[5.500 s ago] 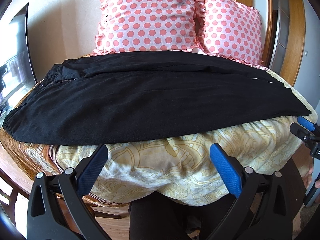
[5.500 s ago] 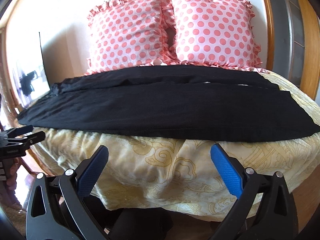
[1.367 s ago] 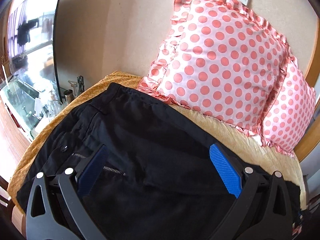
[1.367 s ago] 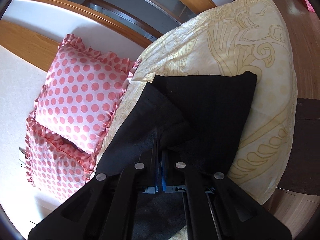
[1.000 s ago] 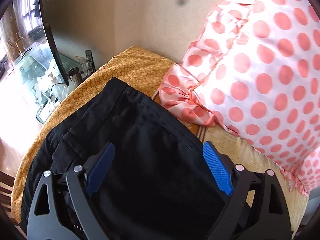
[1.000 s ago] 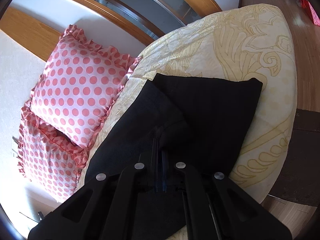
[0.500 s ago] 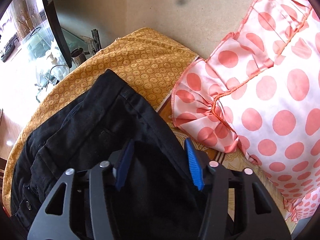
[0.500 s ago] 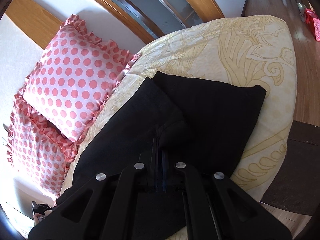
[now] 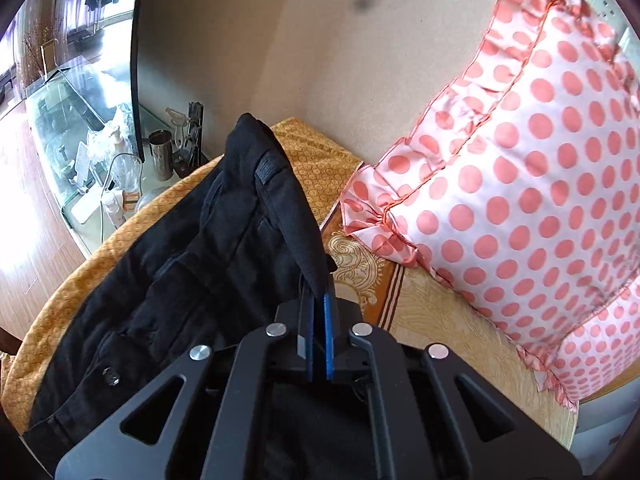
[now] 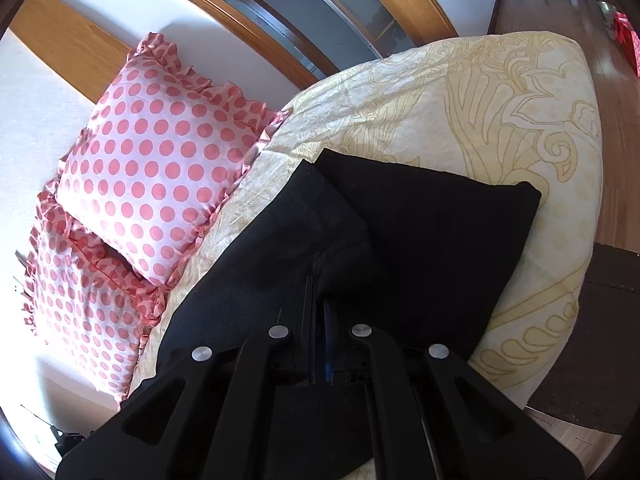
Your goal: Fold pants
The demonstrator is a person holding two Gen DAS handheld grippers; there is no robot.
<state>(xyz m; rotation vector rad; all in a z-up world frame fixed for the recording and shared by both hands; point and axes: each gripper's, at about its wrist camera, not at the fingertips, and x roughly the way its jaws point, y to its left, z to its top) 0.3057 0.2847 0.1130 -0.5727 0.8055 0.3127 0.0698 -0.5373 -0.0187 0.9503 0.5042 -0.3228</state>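
Black pants point(image 9: 208, 264) lie across a bed. In the left wrist view my left gripper point(image 9: 318, 300) is shut on the far edge of the waistband, which rises in a peak above the bed; a button point(image 9: 110, 378) shows at lower left. In the right wrist view my right gripper point(image 10: 318, 304) is shut on a pinch of the upper leg near the hem end of the pants point(image 10: 420, 232), lifted a little; the lower leg lies flat on the yellow quilt point(image 10: 500, 92).
Pink polka-dot pillows point(image 9: 520, 184) point(image 10: 160, 160) lean on the wall at the bed's head. A glass side table with bottles and a cup point(image 9: 100, 168) stands left of the bed. A wooden frame point(image 10: 280, 20) and wood floor point(image 10: 616, 40) lie beyond the bed's far side.
My left gripper has closed on the waistband edge and lifted it into a peak. My right gripper stays shut on the leg fabric and has risen slightly.
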